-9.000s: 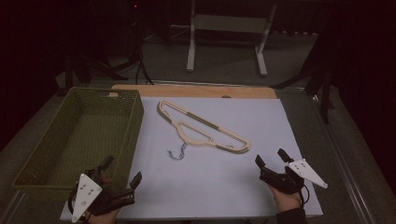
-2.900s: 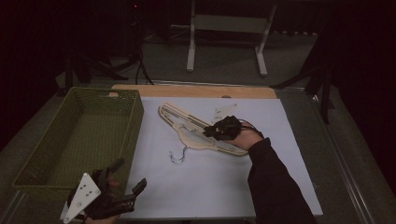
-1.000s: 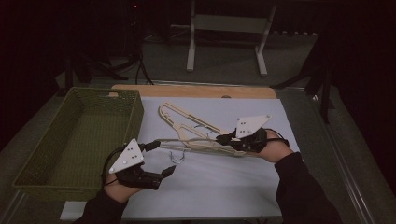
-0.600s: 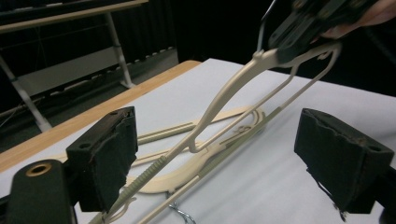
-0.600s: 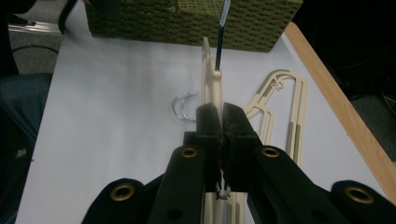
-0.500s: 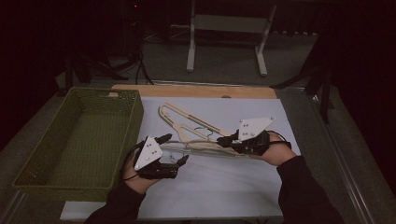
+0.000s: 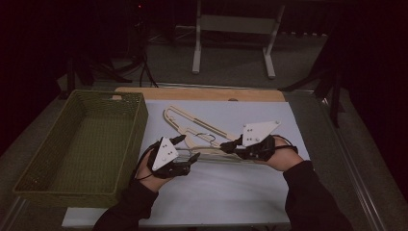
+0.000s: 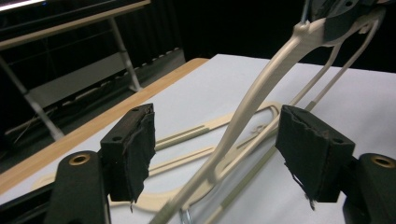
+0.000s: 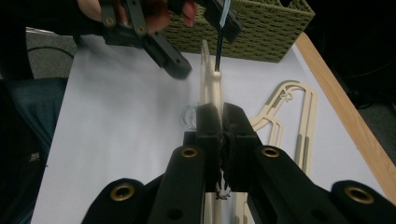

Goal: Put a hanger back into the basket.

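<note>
high view: both hand-held grippers meet over the worktop (image 7: 250, 202) beside a green basket (image 7: 77, 144). left gripper view: left hand-held gripper (image 8: 217, 154) gapes around a raised hanger (image 8: 261, 88) (another hanger (image 8: 187, 140) lies flat). right gripper view: right hand-held gripper (image 9: 222, 135) clamps that raised hanger.

No writing (or numbers) can be read.

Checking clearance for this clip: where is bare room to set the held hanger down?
Free: the white mat near the person, below both grippers; its far right corner; the green basket. Crowded: mat centre, where left gripper, right gripper, held hanger and second hanger meet.
</note>
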A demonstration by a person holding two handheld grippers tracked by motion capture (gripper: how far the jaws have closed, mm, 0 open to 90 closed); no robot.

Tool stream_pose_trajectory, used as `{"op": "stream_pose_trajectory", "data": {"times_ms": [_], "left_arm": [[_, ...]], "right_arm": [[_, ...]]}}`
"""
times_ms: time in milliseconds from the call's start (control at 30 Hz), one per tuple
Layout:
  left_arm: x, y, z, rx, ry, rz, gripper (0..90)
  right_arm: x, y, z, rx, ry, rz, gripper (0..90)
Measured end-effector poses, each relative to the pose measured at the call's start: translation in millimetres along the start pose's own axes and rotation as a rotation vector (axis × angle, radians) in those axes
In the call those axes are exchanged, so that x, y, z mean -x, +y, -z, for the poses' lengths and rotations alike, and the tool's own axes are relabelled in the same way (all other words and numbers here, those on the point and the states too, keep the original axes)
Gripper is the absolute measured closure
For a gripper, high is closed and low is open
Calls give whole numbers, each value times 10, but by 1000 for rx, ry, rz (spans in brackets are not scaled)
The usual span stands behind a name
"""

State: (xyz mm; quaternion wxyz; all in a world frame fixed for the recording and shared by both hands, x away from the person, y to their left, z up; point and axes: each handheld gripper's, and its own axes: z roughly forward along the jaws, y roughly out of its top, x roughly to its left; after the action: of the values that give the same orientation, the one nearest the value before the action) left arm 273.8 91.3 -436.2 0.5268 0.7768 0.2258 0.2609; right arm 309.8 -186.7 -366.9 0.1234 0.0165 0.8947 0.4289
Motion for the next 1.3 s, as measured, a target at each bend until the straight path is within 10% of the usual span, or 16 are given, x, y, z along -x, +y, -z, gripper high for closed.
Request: {"op": "stream_pose_trajectory", "data": {"times_ms": [233,467,833,1033,1167,1300], "left_arm": [[66,8,-105,31,-20,-28,354],[56,0,-135,57,-58,-53,640],[42,-34,-163,4,-176,-61,782],[52,-28,-153,-9,-171,-78,854],[-79,-43,-123,-7,-186,18,867],[-83,-36,-92,-22,-141,29,868]], "right_arm": [[0,24,-23,12,10,1,868],[13,27,-50,12,18,-5,868],[74,15,-38,-30,26,8,841],[90,17,32,15,-33,0,741],[112,-6,182,99,-86,-31,740],[102,-81,290,125,-134,-61,731]]}}
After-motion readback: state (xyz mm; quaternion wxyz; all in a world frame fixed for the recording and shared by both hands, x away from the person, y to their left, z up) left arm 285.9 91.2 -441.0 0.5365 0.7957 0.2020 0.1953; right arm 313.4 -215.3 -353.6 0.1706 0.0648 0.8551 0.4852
